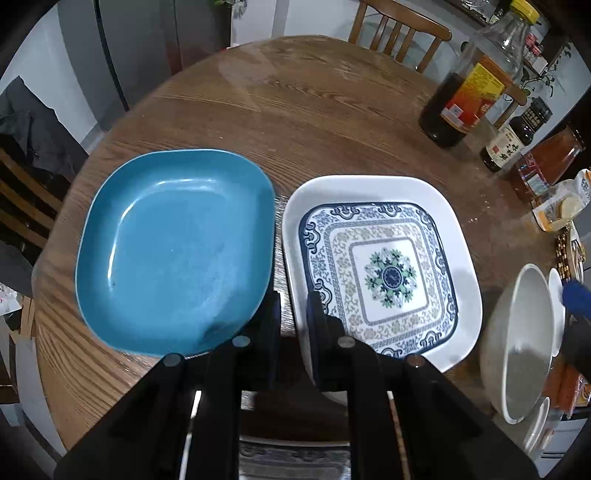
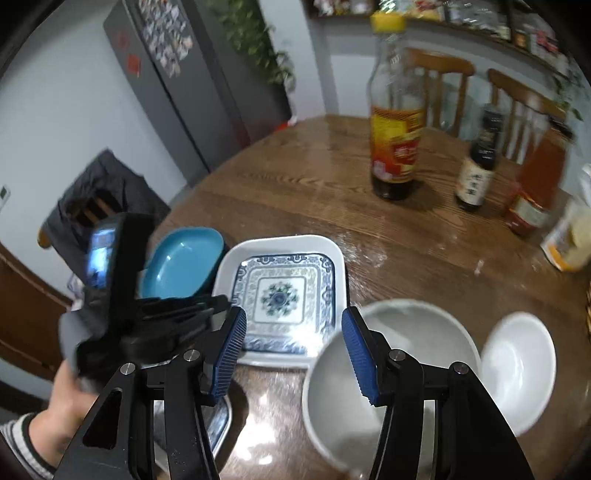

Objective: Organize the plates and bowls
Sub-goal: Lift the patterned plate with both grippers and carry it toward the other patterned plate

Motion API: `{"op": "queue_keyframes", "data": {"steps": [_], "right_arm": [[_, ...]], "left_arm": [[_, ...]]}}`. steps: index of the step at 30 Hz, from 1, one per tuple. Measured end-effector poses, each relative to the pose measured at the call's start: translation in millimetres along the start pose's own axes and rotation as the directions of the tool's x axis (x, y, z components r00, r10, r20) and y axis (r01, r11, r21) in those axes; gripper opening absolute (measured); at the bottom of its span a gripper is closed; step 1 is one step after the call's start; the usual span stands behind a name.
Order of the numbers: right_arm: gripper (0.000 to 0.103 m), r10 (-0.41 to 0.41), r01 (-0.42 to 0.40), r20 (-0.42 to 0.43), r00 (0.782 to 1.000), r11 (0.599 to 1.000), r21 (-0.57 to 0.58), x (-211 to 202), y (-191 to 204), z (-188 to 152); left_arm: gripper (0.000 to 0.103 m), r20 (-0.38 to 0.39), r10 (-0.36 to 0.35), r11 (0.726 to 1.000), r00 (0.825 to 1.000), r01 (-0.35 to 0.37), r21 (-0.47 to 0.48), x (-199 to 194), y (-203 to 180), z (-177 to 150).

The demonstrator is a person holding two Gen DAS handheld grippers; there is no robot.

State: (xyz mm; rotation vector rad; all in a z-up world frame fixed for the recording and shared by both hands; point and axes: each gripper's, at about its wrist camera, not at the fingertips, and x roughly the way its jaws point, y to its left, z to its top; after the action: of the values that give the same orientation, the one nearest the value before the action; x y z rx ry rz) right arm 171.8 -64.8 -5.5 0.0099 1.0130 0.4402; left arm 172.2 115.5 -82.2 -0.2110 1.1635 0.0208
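Observation:
A blue square plate (image 1: 173,251) and a white plate with a blue floral pattern (image 1: 380,266) lie side by side on the round wooden table (image 1: 295,110). My left gripper (image 1: 293,306) hovers low over the gap between them, fingers nearly together and empty. In the right wrist view the patterned plate (image 2: 284,295) and blue plate (image 2: 181,262) lie ahead. My right gripper (image 2: 293,347) is open, its right finger (image 2: 358,354) over a white bowl (image 2: 332,406) nested in a larger bowl (image 2: 424,332). A small white bowl (image 2: 517,365) sits right.
Sauce bottles (image 1: 465,96) (image 2: 395,147) and jars (image 2: 535,192) stand at the table's far right. Wooden chairs (image 1: 399,26) ring the table. Another patterned dish (image 2: 218,421) lies at the near edge below my grippers. A grey fridge (image 2: 177,74) stands behind.

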Motion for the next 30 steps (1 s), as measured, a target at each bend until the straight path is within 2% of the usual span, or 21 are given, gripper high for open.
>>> {"op": "queue_keyframes", "data": {"steps": [5,9,16,19,20,21,23,26,30], "right_arm": [[0.056,-0.031,0.027,-0.13,0.991,0.999,-0.033,51.6,-5.6,25.2],[0.056,-0.07,0.054,-0.239,0.969,0.996,-0.072,86.8,-7.2,35.4],[0.039,-0.114,0.068,-0.327,0.938,0.986,-0.151,116.3,-7.2,37.6],[0.026,-0.129,0.075,-0.346,0.929,0.983,-0.165,124.2,-11.4,35.9],[0.024,-0.13,0.076,-0.347,0.929,0.983,-0.165,125.2,-13.9,34.9],[0.023,-0.122,0.071,-0.339,0.933,0.985,-0.16,124.2,-15.3,34.4],[0.013,-0.135,0.086,-0.323,0.937,0.983,-0.16,122.0,-17.7,32.5],[0.012,-0.125,0.091,-0.298,0.946,0.988,-0.124,117.2,-22.8,31.2],[0.011,-0.131,0.111,-0.222,0.966,0.989,-0.103,95.2,-26.4,31.8]], "left_arm": [[0.015,-0.009,-0.002,1.0,1.0,0.002,-0.002,2.9,4.2,2.4],[0.015,-0.015,-0.006,1.0,1.0,0.006,0.001,6.2,1.8,4.2],[0.013,-0.02,-0.011,1.0,1.0,0.012,0.013,9.8,-3.3,10.7],[0.014,-0.021,-0.025,1.0,0.999,0.025,0.011,10.6,-3.6,11.6],[0.014,-0.021,-0.016,1.0,1.0,0.017,0.016,10.5,-4.9,11.6],[0.014,-0.016,-0.009,1.0,1.0,0.009,0.021,10.1,-5.9,11.0],[0.014,-0.007,-0.003,1.0,1.0,0.004,0.027,9.7,-6.8,10.7],[0.013,0.007,-0.002,0.999,1.0,0.002,0.036,7.7,-9.2,8.7],[0.013,0.046,0.006,0.998,0.999,-0.009,0.058,-1.2,-15.7,7.7]]}}
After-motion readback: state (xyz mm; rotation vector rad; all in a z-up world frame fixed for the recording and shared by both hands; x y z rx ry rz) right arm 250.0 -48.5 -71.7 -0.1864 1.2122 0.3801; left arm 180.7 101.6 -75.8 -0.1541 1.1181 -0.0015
